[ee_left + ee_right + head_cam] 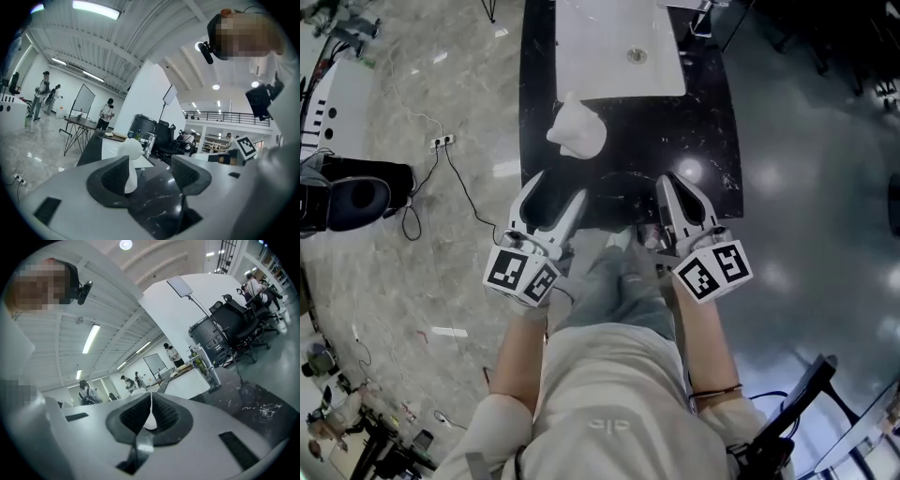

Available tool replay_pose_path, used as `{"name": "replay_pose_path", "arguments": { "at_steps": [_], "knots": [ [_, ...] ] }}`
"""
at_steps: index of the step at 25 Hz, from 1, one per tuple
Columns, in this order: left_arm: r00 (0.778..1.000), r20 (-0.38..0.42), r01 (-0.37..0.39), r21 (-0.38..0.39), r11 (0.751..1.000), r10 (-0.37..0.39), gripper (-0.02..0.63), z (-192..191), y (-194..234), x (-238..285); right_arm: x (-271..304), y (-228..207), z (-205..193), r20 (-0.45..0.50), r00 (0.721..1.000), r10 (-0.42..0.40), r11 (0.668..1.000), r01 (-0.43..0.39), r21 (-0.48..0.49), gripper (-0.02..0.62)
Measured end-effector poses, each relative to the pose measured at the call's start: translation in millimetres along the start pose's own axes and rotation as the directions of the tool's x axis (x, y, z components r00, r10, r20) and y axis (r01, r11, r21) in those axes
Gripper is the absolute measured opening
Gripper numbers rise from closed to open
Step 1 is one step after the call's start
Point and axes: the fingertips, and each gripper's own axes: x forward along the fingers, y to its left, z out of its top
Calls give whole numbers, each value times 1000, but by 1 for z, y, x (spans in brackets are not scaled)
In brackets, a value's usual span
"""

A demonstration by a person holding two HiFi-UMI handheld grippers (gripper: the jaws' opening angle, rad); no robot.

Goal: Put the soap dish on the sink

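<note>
Bright ceiling strip lights [96, 9] light the hall evenly, leaving round glare spots on the glossy black counter [712, 122] near its front right corner and on the grey floor [825, 169], while both gripper views bulge toward dark, vignetted corners, with the close foreground slightly soft.

Big open lab/office hall: office chairs [161, 137], whiteboard [84, 100], mezzanine railing [225, 114], floor power strip [442, 141], people around a work table [80, 122]

The white, lumpy ceramic soap dish [577, 129] stands just ahead of the left gripper's [560, 185] jaws, nearer its left jaw, untouched. The white rectangular sink [600, 56] lies farther ahead.
</note>
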Motion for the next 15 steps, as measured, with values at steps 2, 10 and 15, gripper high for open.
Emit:
{"name": "replay_pose_path", "arguments": {
  "at_steps": [2,10,15],
  "knots": [
    [999,8,35,11,999,-35,267,2,-15,0,-15,1,9,21,1000,-18,1000,18,-8,25],
    [981,-9,195,41,980,-195,267,13,-91,-4,-94,3,42,131,983,-129,991,131,-8,25],
    [944,-49,329,63,942,-326,267,17,-156,5,-155,-4,62,207,950,-234,972,237,12,25]
  ]
}}
